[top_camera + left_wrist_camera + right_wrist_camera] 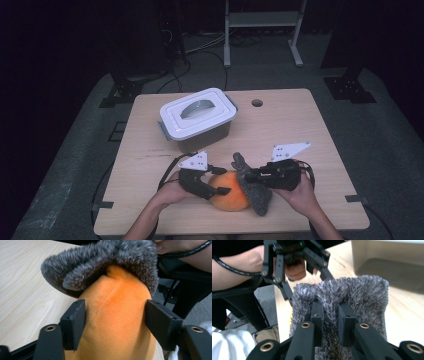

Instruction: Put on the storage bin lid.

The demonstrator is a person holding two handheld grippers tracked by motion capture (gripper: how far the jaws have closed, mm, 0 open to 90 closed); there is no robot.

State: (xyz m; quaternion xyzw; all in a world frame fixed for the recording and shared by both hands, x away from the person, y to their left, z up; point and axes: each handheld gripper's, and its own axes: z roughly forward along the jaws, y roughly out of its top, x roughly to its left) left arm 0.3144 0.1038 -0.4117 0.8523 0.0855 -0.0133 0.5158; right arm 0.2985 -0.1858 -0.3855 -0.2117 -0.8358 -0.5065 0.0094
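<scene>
Orange plush (227,191) lies on the worktop (300,130), grey fuzzy cap (252,187) toward 3 o'clock. Left claw (221,181) clamps the plush; right claw (248,176), reaching toward 9 o'clock, pinches the cap.

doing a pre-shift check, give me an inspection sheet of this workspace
Surface: wooden table, round hole near far edge.
Job's things: orange plush ball at near edge; grey furry cloth draped over its right side.
Clutter: white lidded box, closed, behind the ball.
Grippers: left gripper clamps the ball; right gripper pinches the cloth.
Cables: black leads trail from both grippers; more cross the floor beyond the table.
Surroundings: dark room, grey floor, metal frame at back.
</scene>
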